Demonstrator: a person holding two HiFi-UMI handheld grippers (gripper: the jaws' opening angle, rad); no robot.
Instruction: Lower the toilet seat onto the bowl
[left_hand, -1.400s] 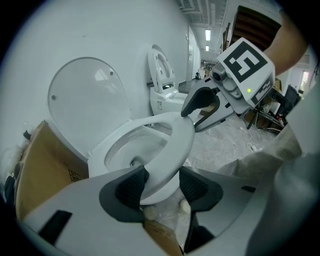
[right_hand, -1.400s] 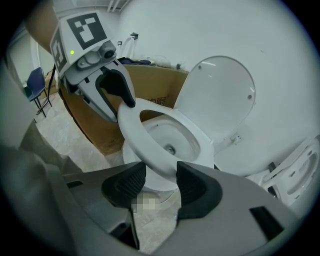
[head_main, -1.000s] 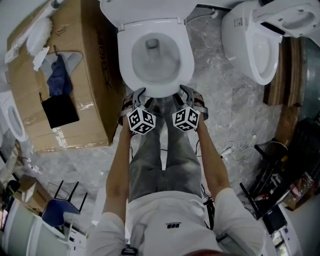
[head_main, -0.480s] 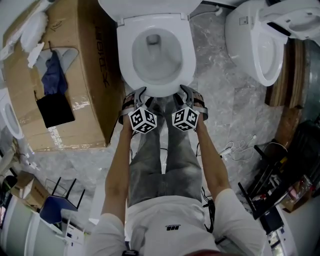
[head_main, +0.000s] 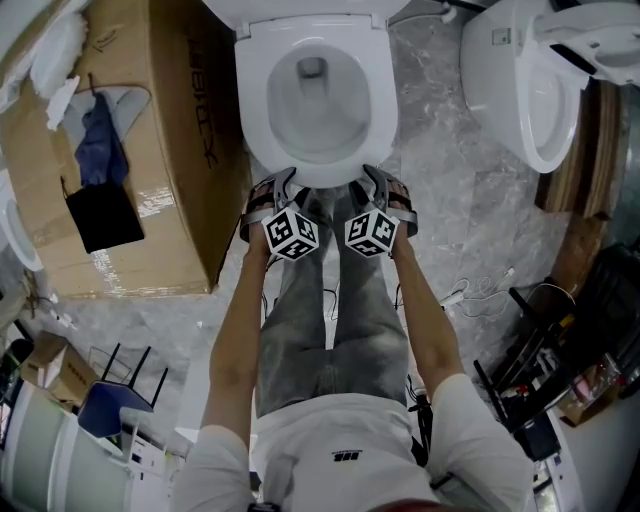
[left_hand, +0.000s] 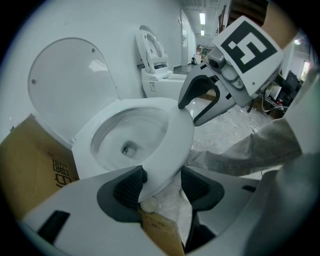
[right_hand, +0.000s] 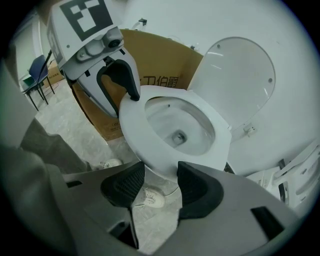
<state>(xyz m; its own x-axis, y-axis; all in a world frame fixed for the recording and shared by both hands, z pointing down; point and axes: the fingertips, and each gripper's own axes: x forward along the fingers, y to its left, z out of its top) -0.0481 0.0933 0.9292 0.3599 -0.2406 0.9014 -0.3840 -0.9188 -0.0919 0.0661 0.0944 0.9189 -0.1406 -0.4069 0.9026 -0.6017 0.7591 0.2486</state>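
Beside 1 cardboard box, the left tool stands spread, its jaws having just been opening, with the front rim of the 1 toilet seat loose between its pads. It is probably letting go, since the seat looks settled on the bowl, 1 lid upright behind. The right tool, making 2, is spread at that rim too, pinching nothing.

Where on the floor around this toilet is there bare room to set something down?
Bare marble floor between the middle toilet and the right-hand toilet. Crowded: cardboard box close beside its left, cables at lower right.
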